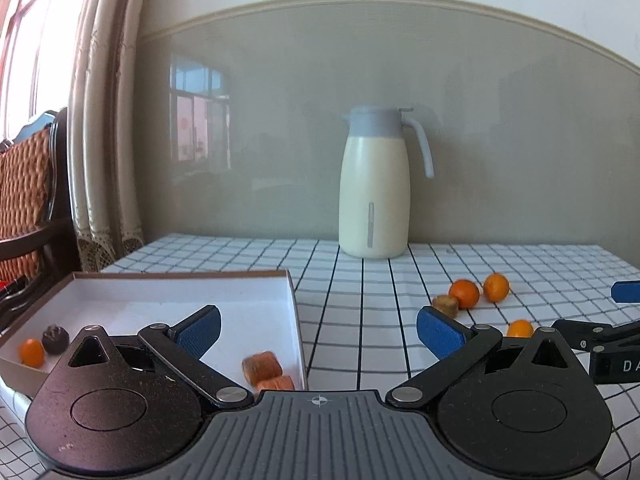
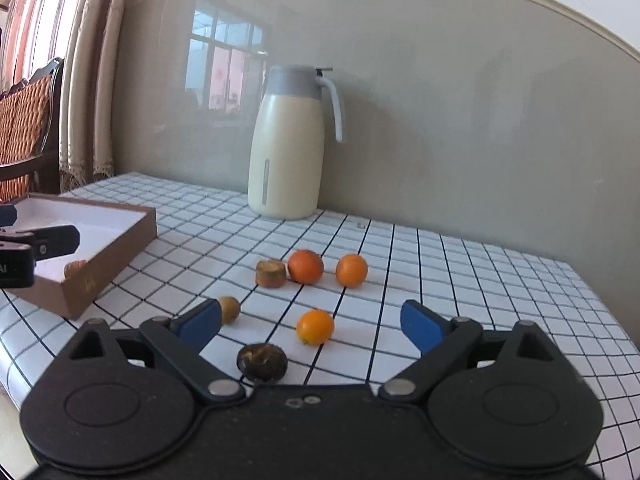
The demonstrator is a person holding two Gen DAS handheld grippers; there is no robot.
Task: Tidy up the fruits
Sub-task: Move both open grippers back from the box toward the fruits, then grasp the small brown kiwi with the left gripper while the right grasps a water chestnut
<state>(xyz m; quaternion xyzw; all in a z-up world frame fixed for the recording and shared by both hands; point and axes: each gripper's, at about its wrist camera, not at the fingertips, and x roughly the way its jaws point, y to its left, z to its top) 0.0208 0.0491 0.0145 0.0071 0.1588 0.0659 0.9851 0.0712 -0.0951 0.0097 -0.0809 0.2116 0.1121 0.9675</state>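
On the checked table [image 2: 460, 272], the loose fruits were seen grouped in front of the right hand-held gripper [image 2: 310, 322]. A small orange fruit [image 2: 315, 327] was located between its blue pads without being touched by either. A dark round fruit [image 2: 262, 361] was positioned close to the gripper body, and a brownish fruit [image 2: 230, 309] was found just beside the left pad. Farther back, a cut carrot piece [image 2: 271, 273] was set touching or almost touching a larger orange fruit [image 2: 305, 266], with another orange fruit [image 2: 351, 270] near it on the right. The jaws of the right hand-held gripper were spread wide and nothing was grasped.

At the left side of the table, a shallow cardboard box [image 1: 294, 300] with a white interior was placed. Inside it, an orange fruit [image 1: 31, 352] and a dark fruit [image 1: 55, 338] were seen touching at the near left corner, and two carrot pieces [image 1: 262, 366] were seen near the right wall. The left hand-held gripper [image 1: 318, 330] was held over the right edge of the box, its jaws released and empty.

Against the wall, a cream jug [image 1: 374, 184] with a grey lid was stood upright, well apart from the fruits. A curtain [image 1: 104, 120] and a wicker chair [image 1: 24, 184] were visible beyond the left table edge.
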